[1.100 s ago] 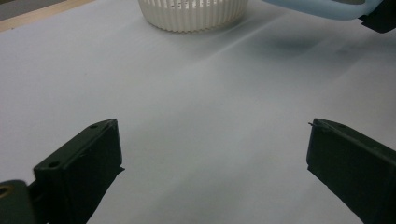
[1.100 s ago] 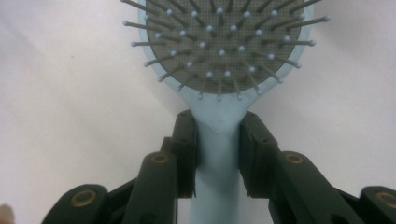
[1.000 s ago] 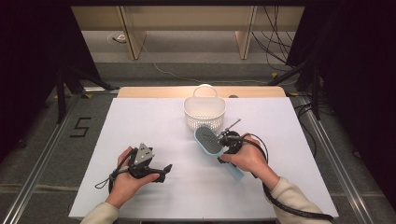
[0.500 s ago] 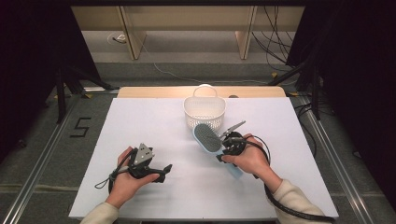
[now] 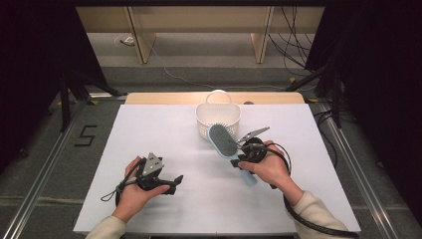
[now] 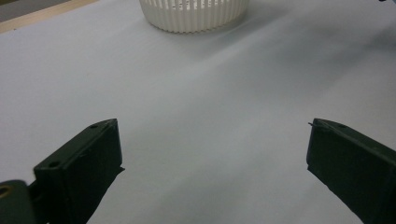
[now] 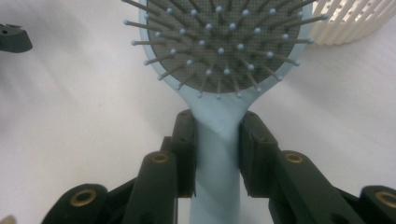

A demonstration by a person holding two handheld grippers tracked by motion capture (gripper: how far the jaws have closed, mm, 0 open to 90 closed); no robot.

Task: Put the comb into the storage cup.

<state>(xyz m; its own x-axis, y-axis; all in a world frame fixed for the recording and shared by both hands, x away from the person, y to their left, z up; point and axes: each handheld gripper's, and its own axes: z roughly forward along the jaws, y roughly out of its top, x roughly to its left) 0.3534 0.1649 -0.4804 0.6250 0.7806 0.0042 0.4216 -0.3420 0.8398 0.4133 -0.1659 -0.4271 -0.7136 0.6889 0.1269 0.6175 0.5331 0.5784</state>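
The right gripper clamped the brush by its neck; the high view showed the basket near the tabletop's far edge. The left gripper gaped empty.

smooth pale blue plastic hairbrush with a matt grey pad; ribbed cream plastic basket; matt white table cover.

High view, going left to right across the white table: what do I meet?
Left claw, open → white basket → light blue hairbrush → right claw, shut on the brush handle. The basket and brush head overlap a little; the basket starts further left.
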